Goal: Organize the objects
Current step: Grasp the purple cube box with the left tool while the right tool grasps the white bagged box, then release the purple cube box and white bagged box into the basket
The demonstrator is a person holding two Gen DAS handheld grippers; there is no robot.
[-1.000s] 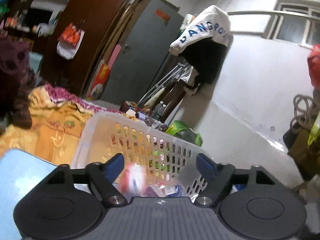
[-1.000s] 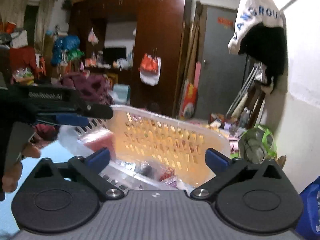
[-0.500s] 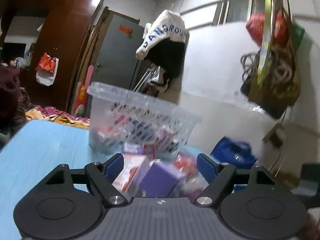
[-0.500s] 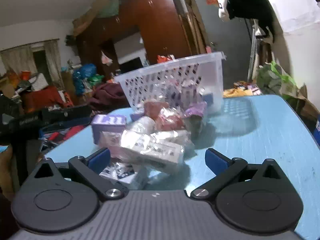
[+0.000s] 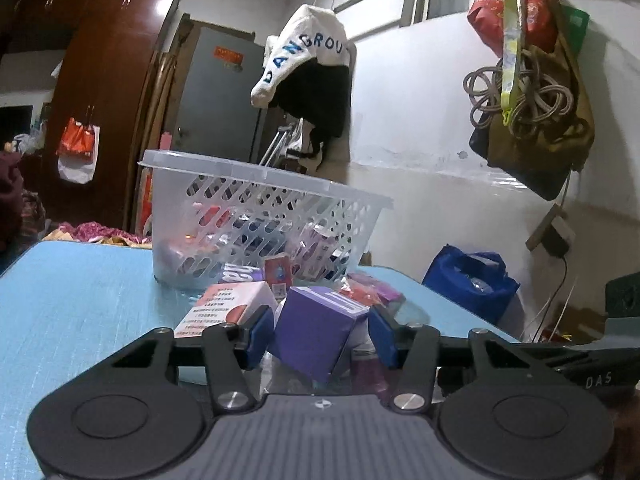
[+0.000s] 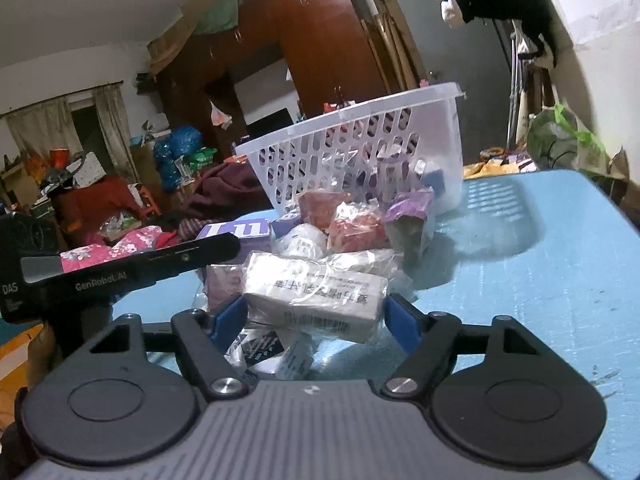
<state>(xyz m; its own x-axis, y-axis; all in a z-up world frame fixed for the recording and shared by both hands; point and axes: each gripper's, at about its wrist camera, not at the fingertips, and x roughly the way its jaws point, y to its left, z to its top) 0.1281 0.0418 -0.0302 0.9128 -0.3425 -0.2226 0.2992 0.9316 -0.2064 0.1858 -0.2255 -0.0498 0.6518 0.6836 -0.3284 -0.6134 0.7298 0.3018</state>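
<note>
A clear perforated plastic basket (image 5: 256, 216) stands on the blue table (image 5: 72, 304) with several packets inside; it also shows in the right wrist view (image 6: 360, 148). A pile of boxes and packets lies in front of it. My left gripper (image 5: 318, 334) is open, its pads on either side of a purple box (image 5: 316, 330), next to a white and red box (image 5: 228, 306). My right gripper (image 6: 314, 318) is open around a white wrapped box (image 6: 316, 296). I cannot tell if the pads touch the boxes. The left gripper's body (image 6: 120, 268) shows at the left in the right wrist view.
A blue bag (image 5: 476, 284) sits past the table's right edge. Bags and coiled rope (image 5: 528, 96) hang on the white wall. A brown wardrobe (image 5: 100, 92) and clothes fill the room behind. Bare table lies to the right of the pile (image 6: 540, 280).
The basket went from held high above the table to standing on it, with items spilled in front. Both grippers came down low to the pile and narrowed around boxes.
</note>
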